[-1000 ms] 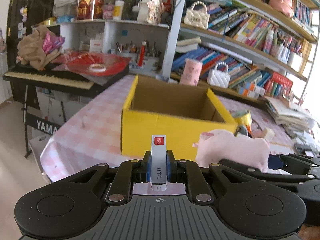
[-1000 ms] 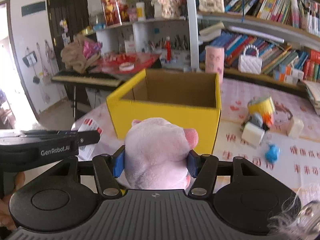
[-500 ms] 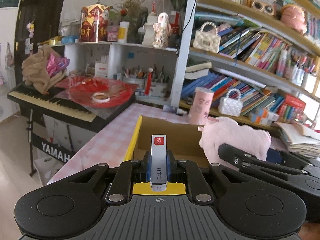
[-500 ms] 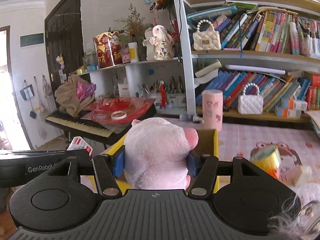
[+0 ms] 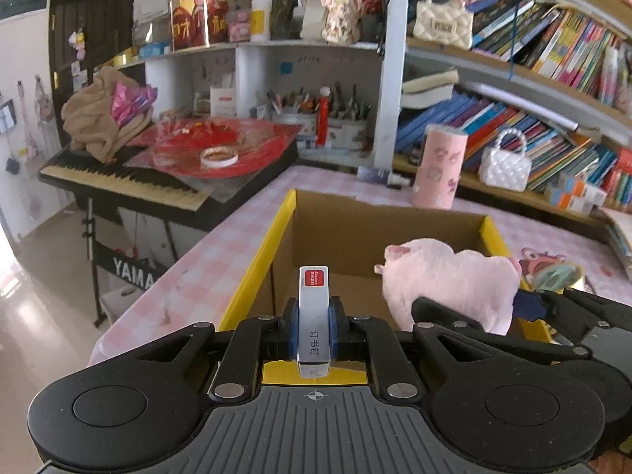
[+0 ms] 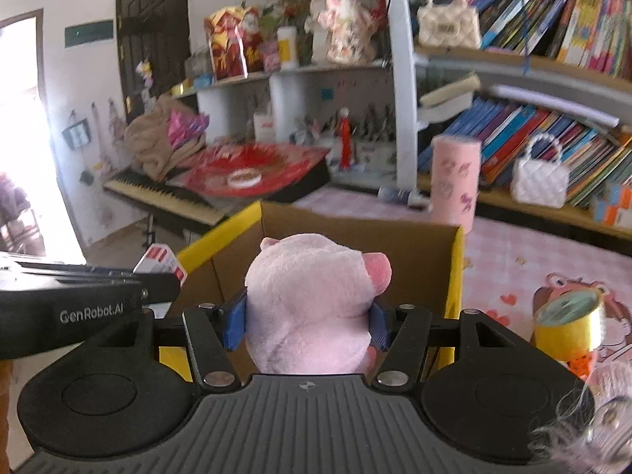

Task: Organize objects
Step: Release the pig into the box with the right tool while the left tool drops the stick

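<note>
Cluttered room: pink checked tablecloth (image 5: 205, 272) over table, packed bookshelves (image 5: 525, 91) at 2 o'clock, black Yamaha keyboard (image 5: 130, 185) at 10 o'clock carrying crumpled red plastic sheet (image 5: 221, 146). Open yellow cardboard box with brown interior (image 5: 355, 233) dead centre on table, pink cylindrical tube (image 5: 438, 166) behind it at 1 o'clock. Left gripper (image 5: 313, 328) clamped on small white staple box with red label (image 5: 313, 316), held upright above near edge of box. Right gripper (image 6: 306, 326) clamped on fluffy pink plush pig (image 6: 312, 304), pads pressed into both flanks, snout toward 2 o'clock, hovering over box opening. Gold tape roll (image 6: 568, 324) on table at 3 o'clock of box.
</note>
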Action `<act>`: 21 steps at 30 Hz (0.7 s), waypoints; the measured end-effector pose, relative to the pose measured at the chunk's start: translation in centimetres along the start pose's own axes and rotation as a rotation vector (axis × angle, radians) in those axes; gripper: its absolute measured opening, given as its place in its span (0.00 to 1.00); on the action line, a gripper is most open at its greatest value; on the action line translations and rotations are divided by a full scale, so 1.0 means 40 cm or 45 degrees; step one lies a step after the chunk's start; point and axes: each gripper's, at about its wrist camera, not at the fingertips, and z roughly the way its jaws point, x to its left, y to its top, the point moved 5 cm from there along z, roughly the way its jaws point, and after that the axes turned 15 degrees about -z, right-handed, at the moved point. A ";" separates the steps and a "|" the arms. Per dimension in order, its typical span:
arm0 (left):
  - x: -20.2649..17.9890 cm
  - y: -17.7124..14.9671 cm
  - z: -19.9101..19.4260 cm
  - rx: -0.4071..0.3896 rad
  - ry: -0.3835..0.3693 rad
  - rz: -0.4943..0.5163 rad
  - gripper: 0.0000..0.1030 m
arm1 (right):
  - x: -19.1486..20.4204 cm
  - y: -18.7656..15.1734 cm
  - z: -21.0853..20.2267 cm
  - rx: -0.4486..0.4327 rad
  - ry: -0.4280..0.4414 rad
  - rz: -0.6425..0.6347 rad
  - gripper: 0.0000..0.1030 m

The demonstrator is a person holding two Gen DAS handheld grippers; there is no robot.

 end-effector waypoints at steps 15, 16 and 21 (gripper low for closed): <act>-0.057 -0.005 0.047 0.020 0.088 0.011 0.13 | -0.057 -0.054 0.078 0.088 0.146 -0.230 0.58; -0.063 -0.008 0.048 0.025 0.086 0.010 0.13 | -0.065 -0.054 0.080 0.087 0.159 -0.236 0.58; -0.098 -0.015 0.059 0.034 0.075 0.023 0.13 | -0.112 -0.054 0.090 0.077 0.225 -0.273 0.57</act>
